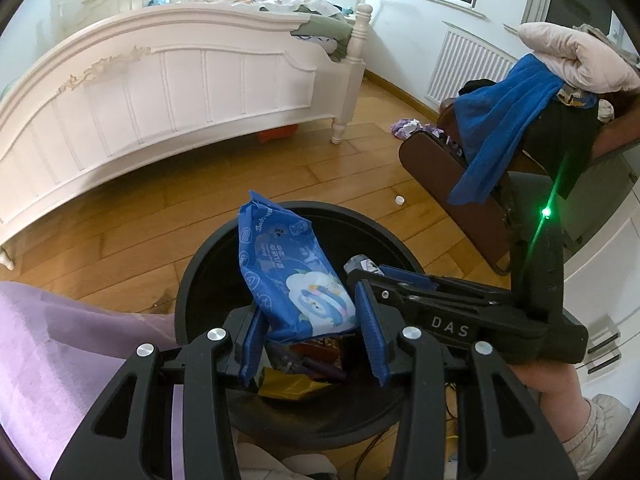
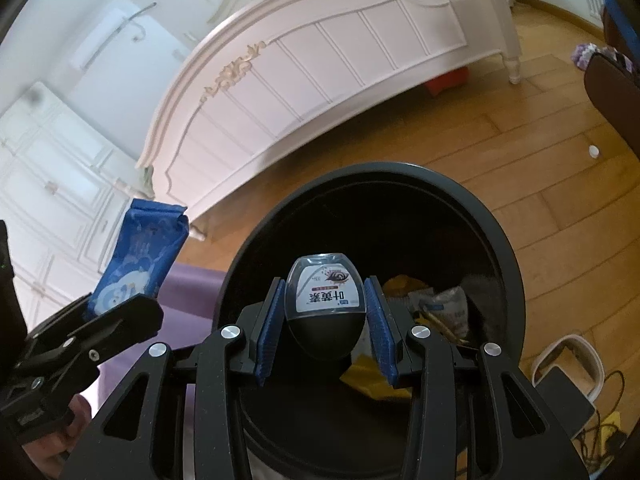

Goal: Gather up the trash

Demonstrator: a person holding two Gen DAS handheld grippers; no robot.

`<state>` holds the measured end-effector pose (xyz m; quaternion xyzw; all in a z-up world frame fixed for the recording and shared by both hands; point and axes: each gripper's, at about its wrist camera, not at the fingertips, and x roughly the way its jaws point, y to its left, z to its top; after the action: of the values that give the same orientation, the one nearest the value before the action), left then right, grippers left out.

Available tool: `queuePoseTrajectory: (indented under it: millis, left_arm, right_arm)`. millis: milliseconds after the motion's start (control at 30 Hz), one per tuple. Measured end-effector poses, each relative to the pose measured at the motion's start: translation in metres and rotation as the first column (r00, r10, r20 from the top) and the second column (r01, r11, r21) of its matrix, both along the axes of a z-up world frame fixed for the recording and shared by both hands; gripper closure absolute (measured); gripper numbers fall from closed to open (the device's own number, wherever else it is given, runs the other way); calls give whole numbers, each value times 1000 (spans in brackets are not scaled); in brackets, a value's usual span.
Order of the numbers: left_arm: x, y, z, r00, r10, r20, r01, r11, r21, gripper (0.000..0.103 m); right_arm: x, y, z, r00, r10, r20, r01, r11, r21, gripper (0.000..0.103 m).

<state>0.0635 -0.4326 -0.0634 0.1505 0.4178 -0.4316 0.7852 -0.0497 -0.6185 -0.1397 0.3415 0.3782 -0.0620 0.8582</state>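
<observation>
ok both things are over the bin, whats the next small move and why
Probably open the right gripper first: its small dark bottle hangs inside the black bin's rim, above the trash there. The left gripper can then drop the blue wipes pack.

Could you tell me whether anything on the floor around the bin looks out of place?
Yes. A small white cap lies alone on the wooden floor beyond the black bin, and a crumpled purple bundle sits on the floor by the brown chair. Both look like stray litter.
</observation>
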Motion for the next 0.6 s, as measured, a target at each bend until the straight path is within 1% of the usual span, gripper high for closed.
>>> queuePoseTrajectory:
  millis: [233, 300, 333, 367, 400, 433, 533, 567, 600]
  left_arm:
    - [1, 2, 3, 1000, -3, 8, 3, 1000, -10, 58]
    - [0, 4, 5, 1000, -6, 11, 6, 1000, -12, 56]
    - [-1, 5, 6, 1000, -3, 17, 3, 1000, -14, 46]
    - [-2, 6, 8, 1000, 2, 25, -2, 1000, -18, 36]
    - [-4, 8, 10, 999, 10, 40, -9, 1000, -27, 28]
    - [-5, 10, 12, 999, 13, 50, -11, 999, -33, 28]
    - [-7, 14, 14, 998, 7, 54, -5, 999, -37, 26]
    - [-8, 15, 15, 998, 7, 58, -5, 999, -37, 18]
    - [-11, 19, 17, 997, 15, 76, -12, 999, -41, 12]
  right_arm:
    - [0, 3, 2, 1000, -11, -15, 11, 1000, -5, 62]
    - [1, 3, 3, 1000, -14, -26, 14, 1000, -4, 62]
    - [1, 2, 2, 999, -15, -30, 15, 1000, -4, 61]
    - [1, 2, 2, 999, -18, -31, 18, 1000, -3, 51]
    - [-1, 2, 4, 999, -29, -25, 29, 1000, 0, 45]
    - [-1, 3, 6, 999, -37, -18, 37, 999, 4, 38]
    - [-2, 6, 8, 999, -34, -16, 34, 999, -3, 37]
    - [-2, 8, 10, 999, -31, -14, 31, 1000, -3, 37]
    - [-2, 10, 11, 1000, -26, -10, 26, 1000, -4, 37]
